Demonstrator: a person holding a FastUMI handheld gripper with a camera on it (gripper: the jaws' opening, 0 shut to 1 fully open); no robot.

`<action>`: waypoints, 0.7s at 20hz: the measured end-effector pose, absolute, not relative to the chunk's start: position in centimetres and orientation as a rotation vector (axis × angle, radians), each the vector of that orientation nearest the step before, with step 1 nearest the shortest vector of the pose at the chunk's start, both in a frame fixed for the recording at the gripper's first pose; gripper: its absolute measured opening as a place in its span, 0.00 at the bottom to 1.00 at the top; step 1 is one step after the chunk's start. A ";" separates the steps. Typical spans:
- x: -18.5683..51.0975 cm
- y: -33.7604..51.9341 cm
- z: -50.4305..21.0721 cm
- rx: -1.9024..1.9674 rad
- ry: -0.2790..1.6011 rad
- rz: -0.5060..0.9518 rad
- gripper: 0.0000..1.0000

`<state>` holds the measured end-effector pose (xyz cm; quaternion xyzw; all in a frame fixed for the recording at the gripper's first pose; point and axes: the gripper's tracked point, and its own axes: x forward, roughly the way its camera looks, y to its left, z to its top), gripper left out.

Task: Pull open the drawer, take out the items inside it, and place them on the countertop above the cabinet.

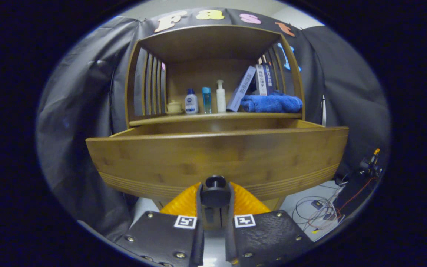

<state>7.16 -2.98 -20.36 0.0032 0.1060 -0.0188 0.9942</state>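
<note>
Wooden drawer (217, 155) pulled out | tool (215, 196) clamping knob (215, 181)

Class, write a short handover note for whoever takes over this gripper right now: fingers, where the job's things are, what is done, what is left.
Gripper: fingers closed on the drawer knob, one on each side.
Drawer: pulled well out from the cabinet, its front just ahead of the fingers. Its inside is hidden behind the front panel, so the contents cannot be told.
Countertop above: already holds a small pot, three bottles, boxes and a blue towel.
Done: drawer opened.
Left: let go of the knob, lift out the items, set them on the countertop.
</note>
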 end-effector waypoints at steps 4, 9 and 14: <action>4.0 -2.6 -21.2 0.037 0.218 -0.017 0.23; 0.7 -2.3 -22.1 0.002 0.233 0.007 0.23; 0.4 -2.0 -22.4 -0.003 0.251 0.027 0.23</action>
